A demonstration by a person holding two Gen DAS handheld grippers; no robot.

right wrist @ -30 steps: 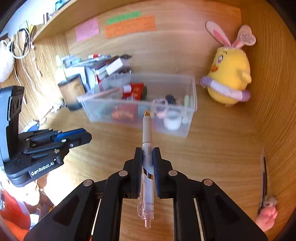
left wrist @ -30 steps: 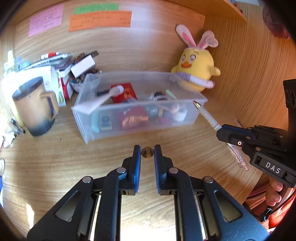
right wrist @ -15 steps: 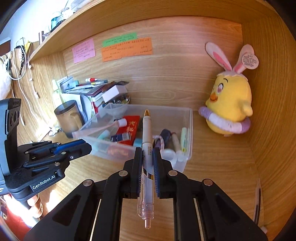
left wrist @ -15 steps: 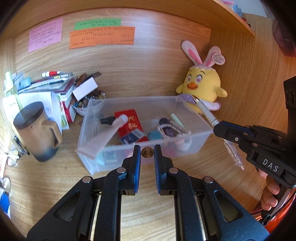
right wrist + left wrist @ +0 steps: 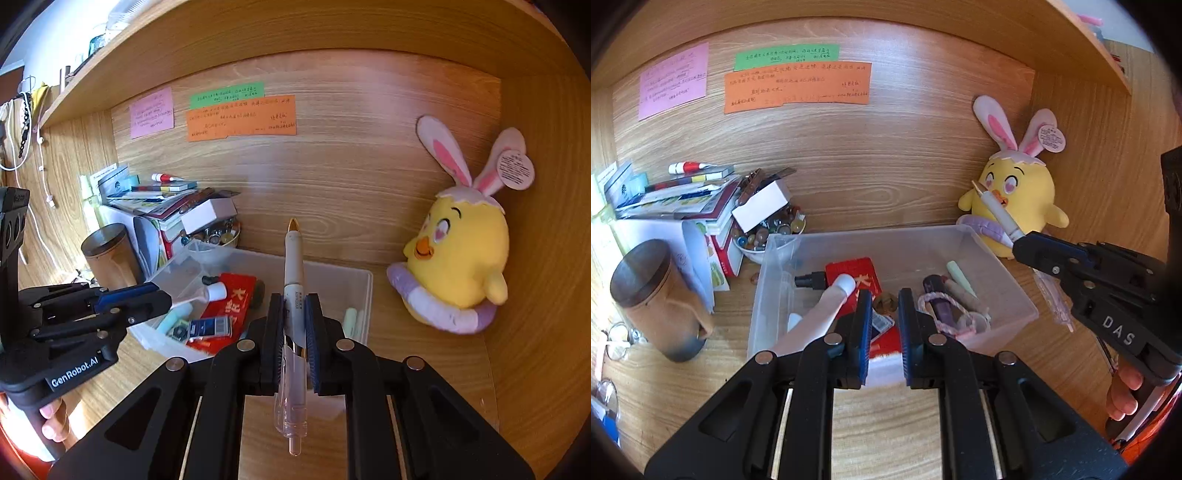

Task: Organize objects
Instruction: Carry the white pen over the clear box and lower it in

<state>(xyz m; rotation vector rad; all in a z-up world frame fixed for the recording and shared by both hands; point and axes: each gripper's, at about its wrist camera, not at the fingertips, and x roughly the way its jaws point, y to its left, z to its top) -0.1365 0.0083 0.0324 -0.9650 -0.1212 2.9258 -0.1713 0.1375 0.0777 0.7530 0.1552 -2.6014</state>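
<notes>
**Pen and coin held over the clear bin**

Only the left wrist view shows the small round brown coin (image 5: 885, 303) pinched at the tips of the closed left gripper (image 5: 882, 314), above the clear plastic storage bin (image 5: 1004, 269). The right wrist view shows the white pen with gold tip and clear barrel (image 5: 293, 280) clamped in the closed right gripper (image 5: 294, 325), pointing over the bin's right end. One pen, one coin, one bin, one yellow bunny-eared chick plush (image 5: 458, 258) beside it

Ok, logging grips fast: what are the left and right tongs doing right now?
Left tongs: shut on a small brown object.
Right tongs: shut on a pen.
</notes>
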